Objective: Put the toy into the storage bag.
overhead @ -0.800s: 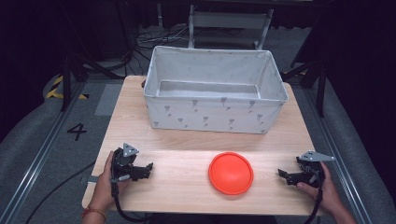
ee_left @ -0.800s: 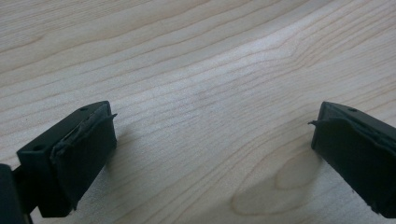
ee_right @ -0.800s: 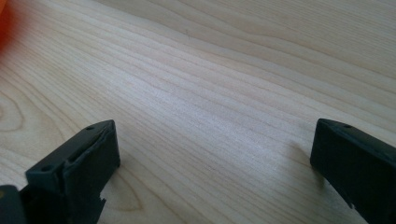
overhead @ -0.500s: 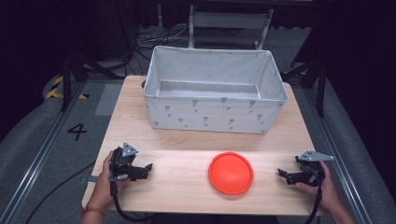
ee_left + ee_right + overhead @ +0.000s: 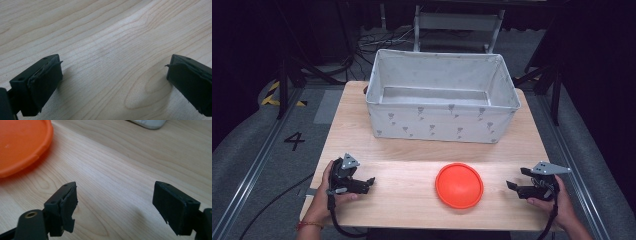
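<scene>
Here the left gripper (image 5: pixel 371 181) and right gripper (image 5: pixel 513 185) rest with jaws wide apart and empty, flanking the orange plate (image 5: pixel 459 184).

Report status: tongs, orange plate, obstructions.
Left tongs open, empty. Right tongs open, empty, beside orange plate. Plate flat on table, untouched. Nothing between.

On the table (image 5: pixel 382 150), the disc (image 5: pixel 459 185) lies before the bin (image 5: pixel 442 120), between both hand-held grippers
</scene>
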{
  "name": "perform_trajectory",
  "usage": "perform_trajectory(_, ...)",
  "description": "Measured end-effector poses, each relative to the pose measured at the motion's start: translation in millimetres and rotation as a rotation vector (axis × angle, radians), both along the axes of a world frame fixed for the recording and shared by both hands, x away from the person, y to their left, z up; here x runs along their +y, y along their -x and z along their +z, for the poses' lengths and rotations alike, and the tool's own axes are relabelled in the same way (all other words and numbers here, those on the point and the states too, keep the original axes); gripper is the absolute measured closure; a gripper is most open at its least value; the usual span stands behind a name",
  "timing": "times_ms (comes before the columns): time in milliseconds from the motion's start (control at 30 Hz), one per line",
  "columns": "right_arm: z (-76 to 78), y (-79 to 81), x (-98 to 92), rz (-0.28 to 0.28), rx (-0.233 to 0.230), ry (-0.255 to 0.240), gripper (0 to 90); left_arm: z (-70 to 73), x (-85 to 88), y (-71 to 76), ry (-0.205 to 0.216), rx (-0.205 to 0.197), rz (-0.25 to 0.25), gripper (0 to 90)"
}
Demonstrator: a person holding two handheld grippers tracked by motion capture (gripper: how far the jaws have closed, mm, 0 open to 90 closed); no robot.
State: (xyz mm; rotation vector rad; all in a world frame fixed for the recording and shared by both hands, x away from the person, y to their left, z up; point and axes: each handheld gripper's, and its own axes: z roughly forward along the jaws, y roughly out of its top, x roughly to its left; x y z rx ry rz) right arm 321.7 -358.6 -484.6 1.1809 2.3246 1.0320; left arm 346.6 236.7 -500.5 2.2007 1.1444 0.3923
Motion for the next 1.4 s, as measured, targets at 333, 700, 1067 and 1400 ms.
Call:
perform_trajectory(333,12.1,1.1,13.0,0.051,-0.021,-0.034,21.7,0.1,0.2,-0.3,-0.001,0.002,-0.004,0.4)
perform_trajectory(700,29.6,-1.9,54.1,0.171,-0.035,-0.077,21.6,0.0,-0.9,0.0,0.000,0.000,0.009,0.4)
perform_trajectory(1067,11.4,-21.2,105.2,0.280,0.055,-0.027,18.7,0.0,-1.3,0.2,0.001,0.001,0.014,0.4)
perform_trajectory(1400,-7.1,-25.3,119.2,0.315,0.135,0.022,16.9,-0.1,-1.1,-0.1,0.002,0.002,0.011,0.3)
